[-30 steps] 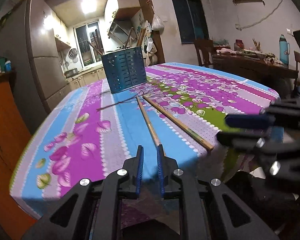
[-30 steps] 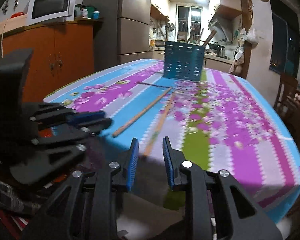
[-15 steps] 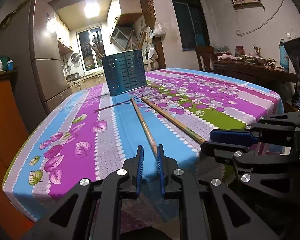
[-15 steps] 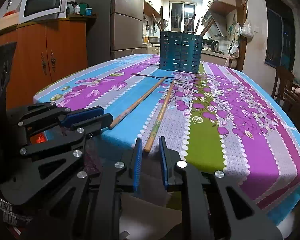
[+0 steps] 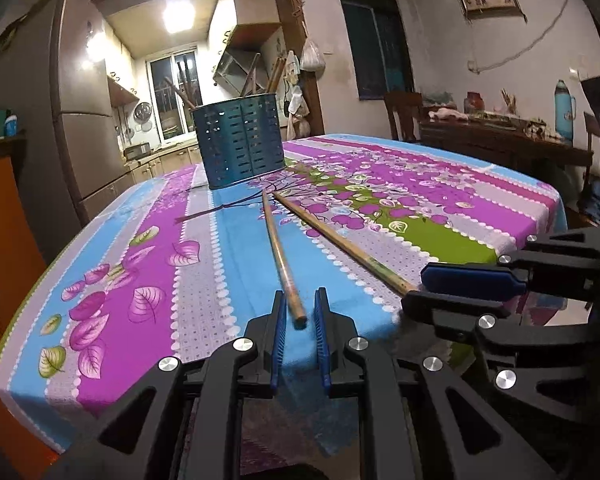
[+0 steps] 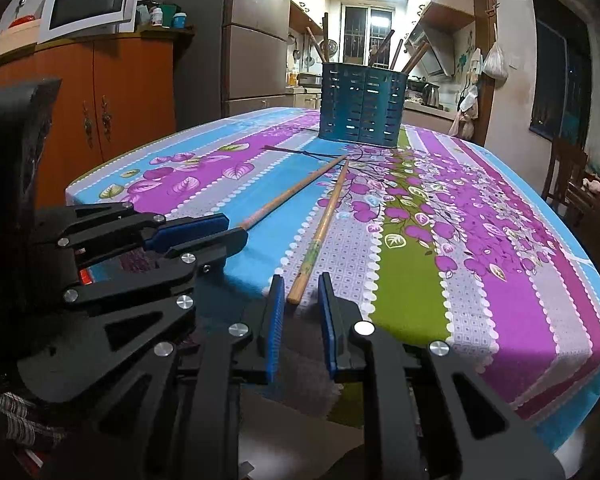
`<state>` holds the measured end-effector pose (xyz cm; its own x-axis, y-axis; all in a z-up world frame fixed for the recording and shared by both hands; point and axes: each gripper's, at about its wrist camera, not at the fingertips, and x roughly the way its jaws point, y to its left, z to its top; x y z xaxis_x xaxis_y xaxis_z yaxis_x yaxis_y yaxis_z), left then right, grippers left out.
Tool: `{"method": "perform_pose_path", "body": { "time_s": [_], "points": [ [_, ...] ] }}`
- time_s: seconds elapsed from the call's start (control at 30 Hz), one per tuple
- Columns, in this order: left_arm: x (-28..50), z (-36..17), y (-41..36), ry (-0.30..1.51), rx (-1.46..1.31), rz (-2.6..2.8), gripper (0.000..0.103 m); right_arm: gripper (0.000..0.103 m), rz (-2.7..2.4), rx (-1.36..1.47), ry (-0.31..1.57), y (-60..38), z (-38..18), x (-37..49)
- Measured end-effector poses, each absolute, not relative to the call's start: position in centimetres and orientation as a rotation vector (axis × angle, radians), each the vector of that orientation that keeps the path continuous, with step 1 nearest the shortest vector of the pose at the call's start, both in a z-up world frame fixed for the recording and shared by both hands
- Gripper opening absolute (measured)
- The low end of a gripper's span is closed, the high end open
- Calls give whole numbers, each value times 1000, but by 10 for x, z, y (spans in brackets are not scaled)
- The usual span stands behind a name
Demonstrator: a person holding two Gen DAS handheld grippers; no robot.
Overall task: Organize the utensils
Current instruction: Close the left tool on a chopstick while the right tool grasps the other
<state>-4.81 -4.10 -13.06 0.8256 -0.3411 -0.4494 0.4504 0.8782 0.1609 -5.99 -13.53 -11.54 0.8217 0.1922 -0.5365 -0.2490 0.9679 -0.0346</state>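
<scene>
A floral striped tablecloth (image 5: 228, 240) covers the table in a dim kitchen; no writing on anything can be read. Two wooden chopsticks lie at frame centre, converging toward one blue slotted utensil holder (image 5: 239, 140) at upper centre, which already holds several sticks. The left gripper (image 5: 299, 312), low in its frame and tilted downward, stands narrowly parted around the near end of the left chopstick (image 5: 280, 256), pads not pressing. The right gripper (image 6: 300, 300), having just narrowed, flanks the right chopstick (image 6: 320, 228) likewise.
</scene>
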Motion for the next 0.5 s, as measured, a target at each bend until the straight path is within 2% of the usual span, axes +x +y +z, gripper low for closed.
{"method": "perform_pose_path", "body": {
  "time_s": [0.07,0.1,0.17,0.5],
  "points": [
    [-50,-131,-39,415,259,-418,15,16,230,-108,554,-135,-116,-60],
    [-50,-131,-38,415,255,-415,10,16,229,-103,551,-135,-116,-61],
    [-50,-131,-36,414,250,-402,9,7,227,-95,545,-136,-116,-62],
    [-52,-128,-28,380,230,-357,8,6,190,-58,507,-145,-111,-66]
  ]
}}
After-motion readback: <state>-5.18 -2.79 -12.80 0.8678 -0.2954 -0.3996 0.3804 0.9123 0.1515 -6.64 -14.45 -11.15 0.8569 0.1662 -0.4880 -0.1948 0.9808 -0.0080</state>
